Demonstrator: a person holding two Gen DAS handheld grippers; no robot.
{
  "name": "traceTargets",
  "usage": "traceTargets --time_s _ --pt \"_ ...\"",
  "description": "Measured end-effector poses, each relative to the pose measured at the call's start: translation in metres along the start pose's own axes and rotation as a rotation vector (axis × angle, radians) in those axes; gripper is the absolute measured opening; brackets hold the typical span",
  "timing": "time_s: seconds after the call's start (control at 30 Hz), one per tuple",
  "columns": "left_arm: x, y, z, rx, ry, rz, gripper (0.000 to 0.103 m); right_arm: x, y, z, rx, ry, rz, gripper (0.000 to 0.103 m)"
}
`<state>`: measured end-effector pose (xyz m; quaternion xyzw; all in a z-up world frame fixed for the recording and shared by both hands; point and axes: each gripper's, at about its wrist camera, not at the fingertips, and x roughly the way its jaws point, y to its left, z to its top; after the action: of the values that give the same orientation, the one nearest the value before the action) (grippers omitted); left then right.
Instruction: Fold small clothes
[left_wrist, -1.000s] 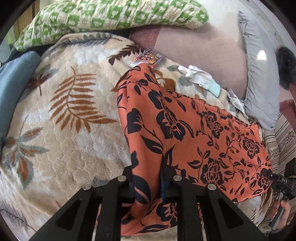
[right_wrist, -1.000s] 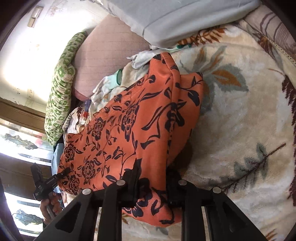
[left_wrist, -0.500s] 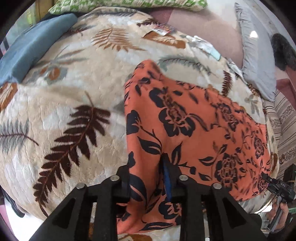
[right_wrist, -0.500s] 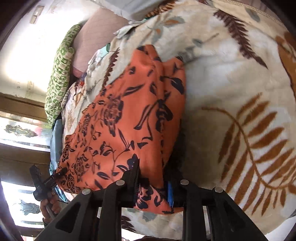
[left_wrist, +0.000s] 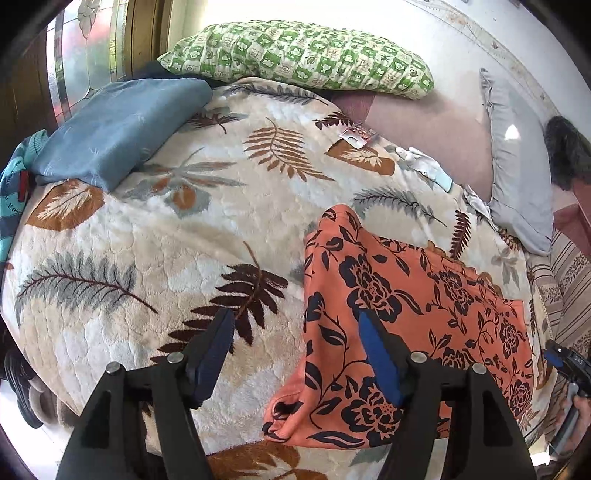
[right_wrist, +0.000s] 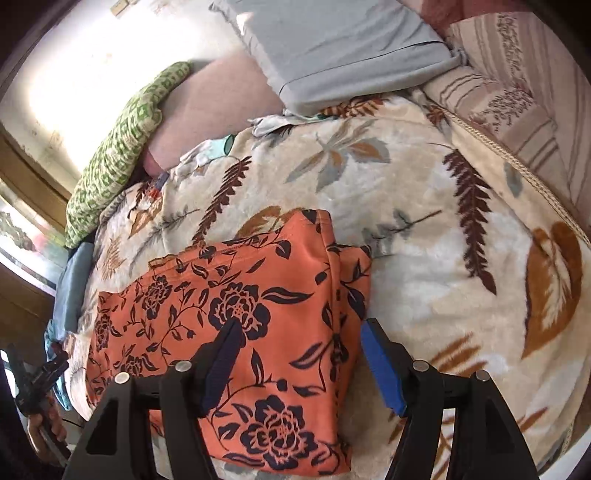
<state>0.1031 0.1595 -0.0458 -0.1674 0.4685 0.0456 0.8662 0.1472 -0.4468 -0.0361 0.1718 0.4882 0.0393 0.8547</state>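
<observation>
On the bed, spread over a cream blanket (left_wrist: 155, 236) with a leaf print, lies the orange cloth (left_wrist: 399, 314) with its dark flower pattern, flat and doubled over itself near the front edge of the bed. The left gripper (left_wrist: 295, 354) hangs over the cloth's left edge with its fingers spread wide, nothing between them: one finger is above bare blanket, the other above the orange fabric. The right gripper (right_wrist: 301, 363) is also let go and gaping, sitting over the cloth's right edge, one finger over the print and the blue-padded one over the blanket just beside it. In the right wrist view the cloth (right_wrist: 236, 325) shows a folded strip running along its right side, so a layer is tucked over there (the stitched hem shows along the far edge).

Farther back there's a green checked pillow (left_wrist: 295, 55) against the wall, a folded blue cloth (left_wrist: 118, 125) at the far left corner, and a grey pillow (left_wrist: 517, 162) on the right. A small white cloth (left_wrist: 424, 166) with a teal edge lies near the far side of the blanket, probably a sock or glove, hard to say from here. A little shiny packet (left_wrist: 356, 134) sits near it too.
</observation>
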Motion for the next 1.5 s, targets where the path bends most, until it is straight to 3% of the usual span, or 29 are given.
traceTargets --time_s 0.07,0.13,0.2,0.27,0.43,0.53,0.67,0.73,0.77,0.8,0.9,1.03,1.17,1.2,1.23,1.3,1.37,1.43,1.5 --pt "-0.001 -0.001 -0.007 0.015 -0.009 0.010 0.071 0.026 0.000 0.007 -0.011 0.037 -0.033 0.070" --pt "-0.004 -0.002 -0.013 0.030 -0.018 0.016 0.071 0.051 0.004 0.012 -0.021 0.086 -0.030 0.058" --pt "-0.003 -0.005 -0.015 0.041 -0.018 0.024 0.071 0.065 0.003 0.008 -0.017 0.134 -0.036 0.020" --pt "-0.003 -0.007 -0.016 0.052 -0.020 0.031 0.071 0.059 0.011 0.004 -0.049 0.104 -0.067 0.006" --pt "-0.005 -0.020 -0.020 0.067 -0.045 -0.006 0.071 0.027 0.014 -0.004 -0.082 0.031 -0.143 0.006" --pt "0.003 -0.037 -0.023 0.112 -0.031 -0.024 0.071 0.046 -0.005 -0.011 -0.044 0.082 -0.176 0.006" --pt "0.024 -0.047 -0.030 0.140 0.004 -0.023 0.071 0.056 -0.010 -0.018 -0.024 0.089 -0.184 0.006" --pt "0.049 -0.054 -0.035 0.203 0.060 0.064 0.073 0.057 -0.010 -0.015 -0.016 0.107 -0.178 0.008" --pt "0.067 -0.054 -0.039 0.226 0.124 0.144 0.073 0.055 -0.011 -0.013 -0.006 0.108 -0.176 0.010" --pt "0.082 -0.052 -0.042 0.229 0.182 0.174 0.074 0.051 -0.011 -0.011 0.005 0.103 -0.177 0.010" --pt "0.083 -0.042 -0.044 0.171 0.156 0.143 0.077 0.026 -0.003 -0.002 0.015 0.034 -0.206 0.010" --pt "0.081 -0.043 -0.046 0.205 0.141 0.153 0.077 -0.005 0.024 0.014 -0.013 -0.083 -0.141 0.011" --pt "0.075 -0.039 -0.043 0.166 0.154 0.116 0.077 0.025 0.048 0.027 -0.054 -0.001 0.068 0.011" --pt "0.070 -0.035 -0.040 0.141 0.151 0.084 0.077 0.041 0.046 0.025 -0.046 0.047 0.075 0.011" --pt "0.062 -0.033 -0.035 0.114 0.133 0.058 0.077 0.060 0.039 0.021 -0.038 0.096 0.035 0.011" --pt "0.042 -0.027 -0.023 0.074 0.055 0.025 0.077 0.091 0.007 0.011 0.012 0.147 -0.127 0.010" --pt "0.029 -0.027 -0.011 0.079 -0.007 0.017 0.077 0.084 -0.020 0.004 0.156 0.092 -0.014 0.010" --pt "0.033 -0.033 0.004 0.093 -0.037 0.033 0.077 0.079 -0.013 0.004 0.135 0.099 -0.039 0.011" --pt "0.055 -0.042 0.019 0.105 -0.001 0.034 0.077 0.081 0.006 0.005 0.024 0.128 -0.105 0.011"
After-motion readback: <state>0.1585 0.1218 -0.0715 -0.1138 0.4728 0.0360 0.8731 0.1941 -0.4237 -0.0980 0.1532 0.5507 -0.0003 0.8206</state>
